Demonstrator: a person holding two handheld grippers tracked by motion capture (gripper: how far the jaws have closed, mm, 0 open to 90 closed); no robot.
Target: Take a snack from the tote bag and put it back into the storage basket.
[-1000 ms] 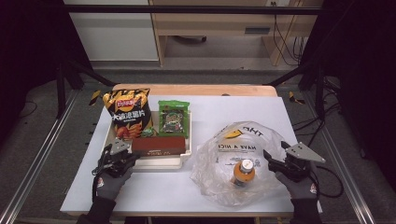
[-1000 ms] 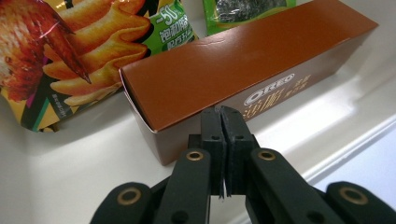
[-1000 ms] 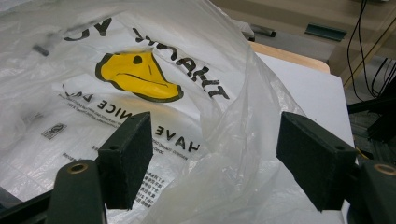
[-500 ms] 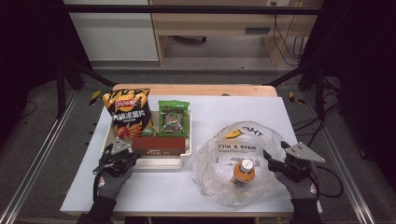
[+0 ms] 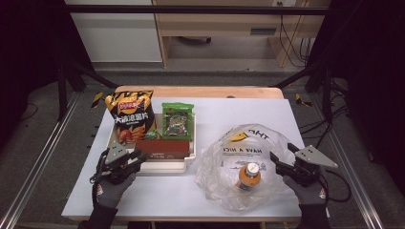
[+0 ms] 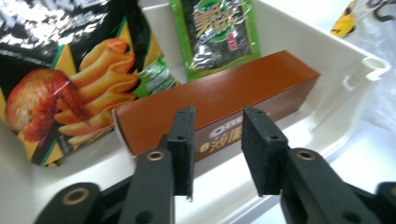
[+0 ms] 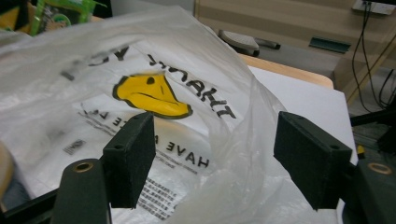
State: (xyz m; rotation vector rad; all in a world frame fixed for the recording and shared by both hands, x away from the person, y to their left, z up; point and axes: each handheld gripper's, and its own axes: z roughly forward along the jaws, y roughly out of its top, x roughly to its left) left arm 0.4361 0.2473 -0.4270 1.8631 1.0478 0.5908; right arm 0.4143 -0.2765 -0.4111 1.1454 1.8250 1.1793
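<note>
A white tray (image 5: 165, 166) holds a chips bag (image 5: 130, 117), a green seaweed packet (image 5: 177, 120) and a long brown box (image 5: 165, 149). My left gripper (image 5: 138, 156) hovers at the tray's front left corner. Its jaws have just been opening and now stand partly apart with nothing between them. In the left gripper view the left gripper (image 6: 217, 140) points at the brown box (image 6: 224, 93) lying behind the tray wall (image 6: 327, 60). My right gripper (image 5: 276, 162) is open at the right edge of a clear plastic bag (image 5: 243, 143) that contains an orange-labelled bottle (image 5: 249, 174). The right gripper (image 7: 215, 158) has closed in slightly, and a loose fold of the bag (image 7: 154, 93) rises between its jaws.
The chips bag (image 6: 70, 70) and seaweed packet (image 6: 217, 32) fill the tray's far part. The white tabletop (image 5: 210, 112) has bare room between tray and bag and along its front edge. Dark frame rails run down both sides, and a wooden desk stands beyond.
The left gripper's jaws have parted from shut and the hand has lifted slightly at the tray's front. The right hand and the bag have stayed put.
</note>
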